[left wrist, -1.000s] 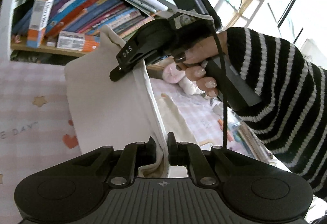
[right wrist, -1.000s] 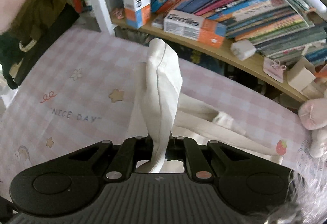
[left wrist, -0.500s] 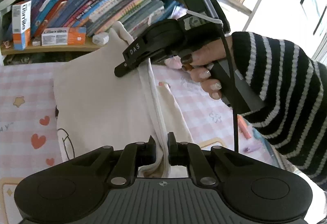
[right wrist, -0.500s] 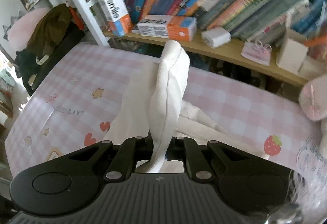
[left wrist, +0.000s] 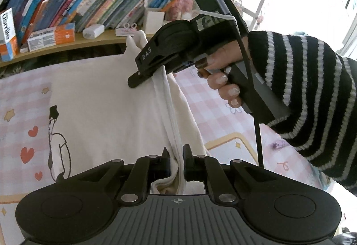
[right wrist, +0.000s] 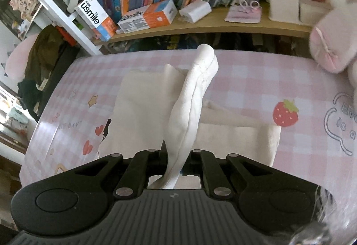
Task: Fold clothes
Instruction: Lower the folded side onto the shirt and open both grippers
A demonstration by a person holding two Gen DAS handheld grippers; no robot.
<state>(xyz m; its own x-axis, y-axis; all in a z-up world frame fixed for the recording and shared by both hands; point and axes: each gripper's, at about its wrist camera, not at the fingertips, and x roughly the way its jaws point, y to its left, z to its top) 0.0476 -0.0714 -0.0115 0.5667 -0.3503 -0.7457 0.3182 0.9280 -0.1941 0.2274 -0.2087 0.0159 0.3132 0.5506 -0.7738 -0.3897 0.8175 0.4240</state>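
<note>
Both grippers, left gripper [left wrist: 176,156] and right gripper [right wrist: 178,159], pinch bunched folds of the cream garment [left wrist: 107,106]. Its body lies spread on the pink checked cloth [right wrist: 256,79], toward the bookshelf edge.

Black tool [left wrist: 145,75] marked "DAS" (green light on top), black-and-white striped sleeve [left wrist: 312,97], seemingly knitted.

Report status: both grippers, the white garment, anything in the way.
Left gripper and right gripper both shut on the white garment. Its body drapes onto the pink checked cloth. Nothing in the way.
</note>
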